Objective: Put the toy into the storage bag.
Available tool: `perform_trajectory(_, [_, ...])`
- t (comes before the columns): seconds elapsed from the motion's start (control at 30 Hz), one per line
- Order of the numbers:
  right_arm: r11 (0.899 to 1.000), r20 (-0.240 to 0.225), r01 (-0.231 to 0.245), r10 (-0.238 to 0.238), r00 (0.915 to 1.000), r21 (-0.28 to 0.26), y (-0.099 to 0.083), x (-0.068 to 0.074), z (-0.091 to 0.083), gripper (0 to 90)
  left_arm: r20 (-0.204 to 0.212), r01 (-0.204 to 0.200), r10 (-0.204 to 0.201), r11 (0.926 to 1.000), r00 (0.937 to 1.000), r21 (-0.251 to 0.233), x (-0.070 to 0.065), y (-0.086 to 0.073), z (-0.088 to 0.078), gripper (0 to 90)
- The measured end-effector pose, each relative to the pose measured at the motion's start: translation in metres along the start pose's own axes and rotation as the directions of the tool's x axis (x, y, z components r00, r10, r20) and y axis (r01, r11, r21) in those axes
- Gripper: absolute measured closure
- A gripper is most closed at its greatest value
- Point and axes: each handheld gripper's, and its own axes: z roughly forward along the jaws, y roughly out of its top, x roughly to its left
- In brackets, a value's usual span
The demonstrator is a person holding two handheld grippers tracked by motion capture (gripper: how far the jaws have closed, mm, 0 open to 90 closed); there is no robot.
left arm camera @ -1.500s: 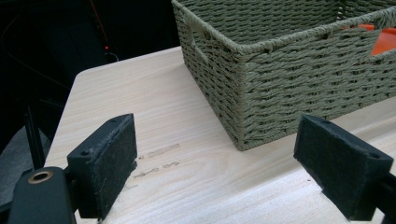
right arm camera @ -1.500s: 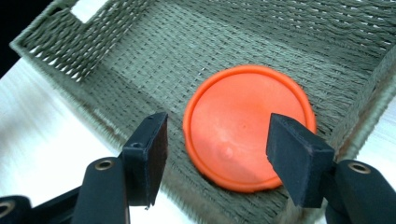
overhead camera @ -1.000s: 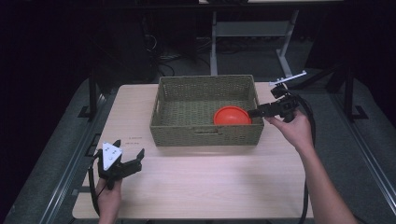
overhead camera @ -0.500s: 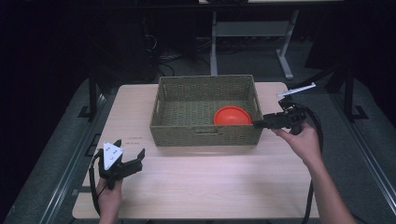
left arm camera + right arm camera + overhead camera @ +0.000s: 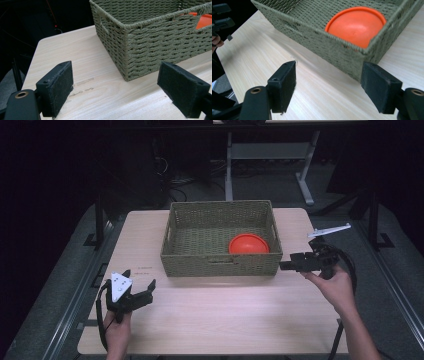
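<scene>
High view shows the woven basket [image 5: 220, 245] at the 12 o'clock side of the surface [image 5: 215, 320], and the orange bowl [image 5: 248, 244] lies upside down inside it, in the corner at about 4 o'clock of the basket floor. At 3 o'clock, just beside the basket's near right corner, the right tool [image 5: 287, 266] is released with nothing between its jaws, which have just been opening, and its own view looks at the bowl over the basket corner. At 8 o'clock the left tool [image 5: 142, 292] is also released and empty, well apart from the basket.
</scene>
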Motion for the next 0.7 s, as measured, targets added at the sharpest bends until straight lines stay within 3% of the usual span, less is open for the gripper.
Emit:
perform_trajectory(0.53, [1.0,0.021,-0.002,0.003,0.9998,-0.015,-0.051,-0.002,-0.006,27.4,0.001,-0.008,0.008,1.0,1.0,0.002,-0.001,0.0,0.0,12.8])
perform_trajectory(0.7, [0.997,0.042,0.025,-0.022,0.9989,-0.067,-0.072,0.006,-0.009,26.2,0.004,-0.014,0.014,0.9999,0.9999,0.001,-0.002,0.001,0.0,12.8])
